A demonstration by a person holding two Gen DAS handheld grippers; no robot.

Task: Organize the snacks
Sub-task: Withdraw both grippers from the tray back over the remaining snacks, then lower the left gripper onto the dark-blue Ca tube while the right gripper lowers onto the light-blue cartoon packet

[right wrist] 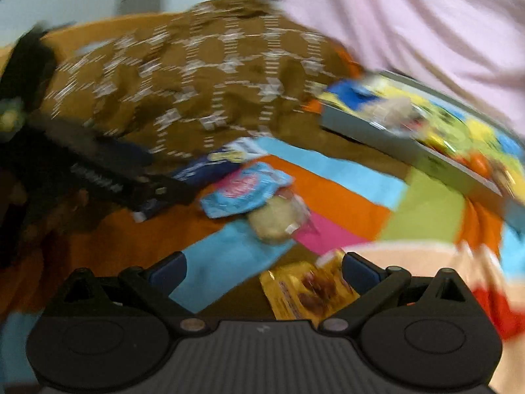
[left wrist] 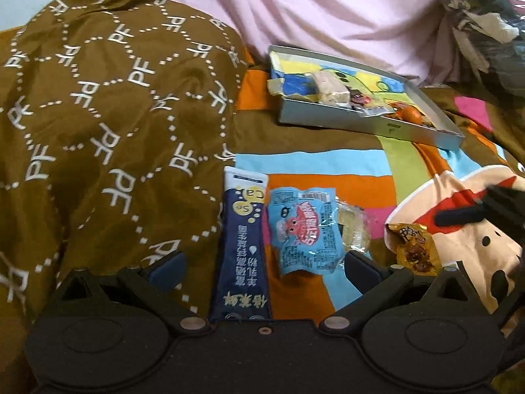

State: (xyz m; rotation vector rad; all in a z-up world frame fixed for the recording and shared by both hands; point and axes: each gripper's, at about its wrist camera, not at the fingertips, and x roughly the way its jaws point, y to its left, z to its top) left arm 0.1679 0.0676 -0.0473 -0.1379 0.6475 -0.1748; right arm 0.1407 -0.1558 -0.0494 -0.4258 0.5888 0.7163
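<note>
Left gripper [left wrist: 264, 264]: jaws spread wide, empty. Between its fingers on the striped blanket [left wrist: 328, 180] lie the navy sachet [left wrist: 242, 239] and, just right of it, the light-blue packet [left wrist: 302, 229], a clear-wrapped biscuit [left wrist: 356, 229] beside that. Farther right, the yellow packet [right wrist: 308, 290] sits between the right gripper's [right wrist: 264, 264] parted fingers, near the right one. Grey tray [left wrist: 361, 124] holding snacks lies beyond; right view blurred.

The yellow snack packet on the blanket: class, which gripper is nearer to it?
Right. The right gripper has the yellow packet between its open fingers; the left gripper straddles the blue packets, well to the side.
</note>
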